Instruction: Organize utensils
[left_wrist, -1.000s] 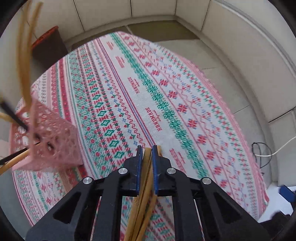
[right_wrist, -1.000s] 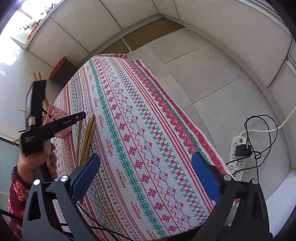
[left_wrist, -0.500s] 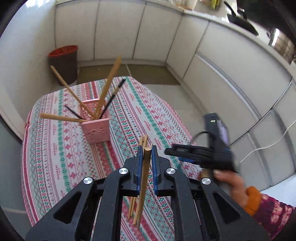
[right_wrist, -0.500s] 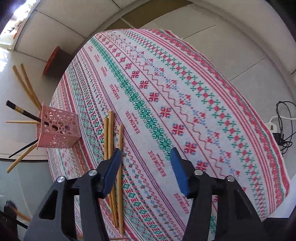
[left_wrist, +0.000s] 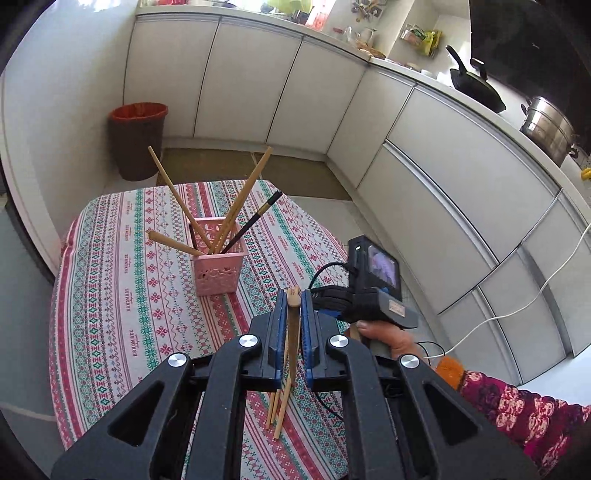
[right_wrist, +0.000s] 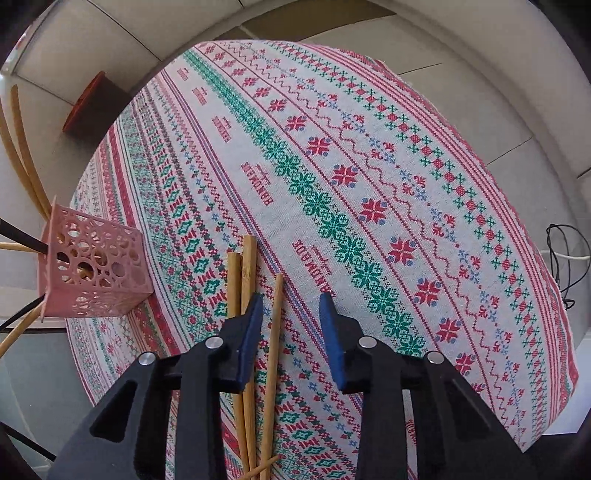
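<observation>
Left gripper: its 2 blue pads are clamped on 1 wooden chopstick, held above the patterned tablecloth on the near side of the pink basket. The basket stands upright on the cloth and already holds about 5 chopsticks, fanned outward.

Right gripper: jaws closing, pointing steeply down over the loose chopsticks that lie on the cloth just beside the basket on its right in the right wrist view. 1 thin stick runs between the pads; the other 2 lie against or under the left pad. No pad presses on any stick yet.

Step in hand, as judged: pick 1 stick from the loose group while the left carries its stick to the basket. A clean grasp probably needs the jaws centred on the thin stick alone, so the left pad does not drag its 2 neighbours.

Room to move: the cloth right of the basket is bare up to the table edge, where the floor drops away. The fanned sticks crowd the basket mouth, so a near-vertical entry seems safest.
</observation>
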